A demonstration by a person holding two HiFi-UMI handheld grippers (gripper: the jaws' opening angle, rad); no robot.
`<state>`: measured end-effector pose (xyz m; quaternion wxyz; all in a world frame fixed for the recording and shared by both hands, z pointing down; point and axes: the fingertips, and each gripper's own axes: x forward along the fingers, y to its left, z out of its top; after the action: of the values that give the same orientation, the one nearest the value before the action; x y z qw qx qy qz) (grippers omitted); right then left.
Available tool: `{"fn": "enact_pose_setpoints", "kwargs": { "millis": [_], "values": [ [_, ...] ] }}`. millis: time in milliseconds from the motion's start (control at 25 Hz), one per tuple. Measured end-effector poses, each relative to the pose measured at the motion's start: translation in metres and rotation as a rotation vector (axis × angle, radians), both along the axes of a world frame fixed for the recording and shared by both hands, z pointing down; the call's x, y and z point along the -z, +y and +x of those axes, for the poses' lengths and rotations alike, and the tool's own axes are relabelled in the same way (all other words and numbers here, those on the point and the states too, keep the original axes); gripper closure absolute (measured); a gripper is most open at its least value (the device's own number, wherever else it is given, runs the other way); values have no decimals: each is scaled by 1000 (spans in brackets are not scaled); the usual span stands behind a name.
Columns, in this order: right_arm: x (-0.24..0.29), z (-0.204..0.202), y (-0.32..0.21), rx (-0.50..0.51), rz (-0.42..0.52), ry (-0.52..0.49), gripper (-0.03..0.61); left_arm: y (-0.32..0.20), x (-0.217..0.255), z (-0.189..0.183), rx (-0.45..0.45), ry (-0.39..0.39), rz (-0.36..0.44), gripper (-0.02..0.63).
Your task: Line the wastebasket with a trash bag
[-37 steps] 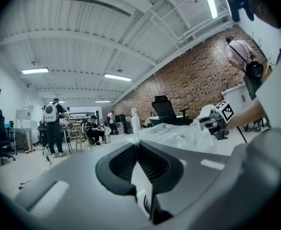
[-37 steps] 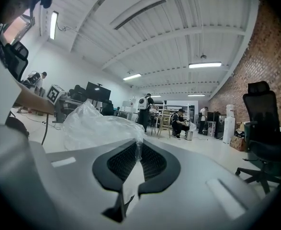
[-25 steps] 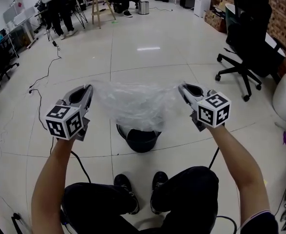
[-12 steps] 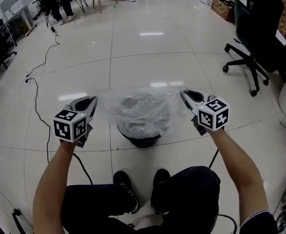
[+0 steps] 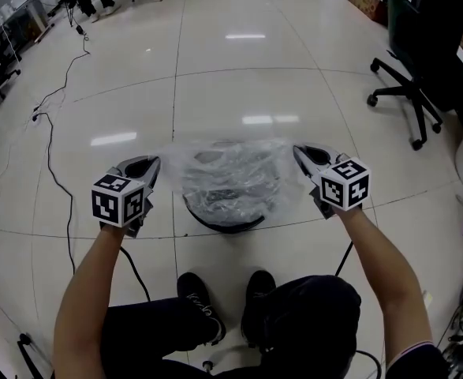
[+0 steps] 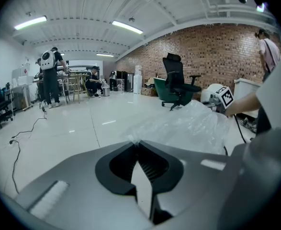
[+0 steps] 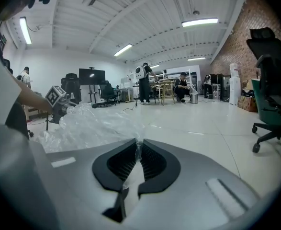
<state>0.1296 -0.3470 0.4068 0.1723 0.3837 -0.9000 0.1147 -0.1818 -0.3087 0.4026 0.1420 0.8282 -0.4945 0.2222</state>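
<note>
While both grippers hold one bag stretched between them, the items stand as follows.

Left gripper (image 5: 153, 163): jaws closed, pinching a gathered edge of the trash bag (image 5: 233, 170); in the left gripper view the film bunches out past the jaw tips.

Right gripper (image 5: 299, 151): jaws closed on the opposite edge of the bag; a thin strip of film runs down between the ribbed pads.

Trash bag: clear, crinkled, its top edge pulled taut from gripper to gripper, its body sagging directly over the wastebasket (image 5: 225, 227).

Wastebasket: dark and round, on the floor (image 5: 247, 77) between the grippers. Only its near rim shows bare below the bag. The film appears to dip into the mouth, though through the creases it is hard to tell whether it touches the rim.

Shoes (image 5: 196, 292): the person's pair, just short of the near rim.

Open room: bare glossy tile all round the basket. A black cable (image 5: 50, 152) trails well off to the left; an office chair (image 5: 416, 69) stands well apart at the far right.
</note>
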Motion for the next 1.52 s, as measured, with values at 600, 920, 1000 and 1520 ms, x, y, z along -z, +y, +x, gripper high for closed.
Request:
{"fn": "enact_pose_setpoints", "kwargs": {
  "millis": [600,920,1000,1520],
  "values": [
    [-49,-6,-41,-18,-80,-2,575,-38,-57,-7,33,18,-99,603],
    [-85,-15,-38,13,-170,6,575,-37,-95,-3,14,13,-200,603],
    [-93,-18,-32,30,-196,10,575,-30,-105,2,-7,9,-232,603],
    [-85,-16,-27,32,-196,-13,509,-16,-101,9,-56,14,-245,566]
  ]
}}
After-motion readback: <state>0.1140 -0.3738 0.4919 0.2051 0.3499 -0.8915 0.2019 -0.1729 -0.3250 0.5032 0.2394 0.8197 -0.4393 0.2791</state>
